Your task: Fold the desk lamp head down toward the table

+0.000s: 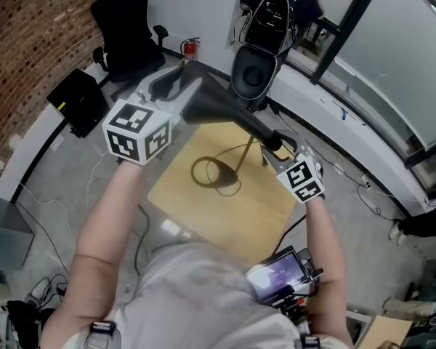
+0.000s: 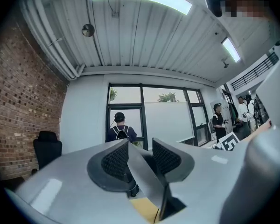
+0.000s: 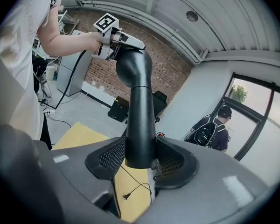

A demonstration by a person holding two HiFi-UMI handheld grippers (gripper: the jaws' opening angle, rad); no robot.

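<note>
The desk lamp (image 1: 232,118) is a thick black tube that slants over the wooden table (image 1: 254,209). A thin stem leads down to its ring base (image 1: 212,173) on the tabletop. My left gripper (image 1: 185,93) is shut on the lamp's upper, bent end, held high at the left. In the left gripper view a thin grey edge of the lamp (image 2: 147,181) sits between the jaws of my left gripper (image 2: 141,160). My right gripper (image 1: 276,150) is shut on the tube's lower end. In the right gripper view the black tube (image 3: 139,106) rises from my right gripper (image 3: 139,160) toward the left gripper (image 3: 116,38).
A black rounded object (image 1: 254,75) stands just beyond the table's far edge. A person with a backpack (image 1: 276,9) stands by the window behind it. A black office chair (image 1: 127,27) and a dark case (image 1: 80,100) are at the brick wall. A thin cable (image 3: 130,190) lies on the table (image 3: 84,136).
</note>
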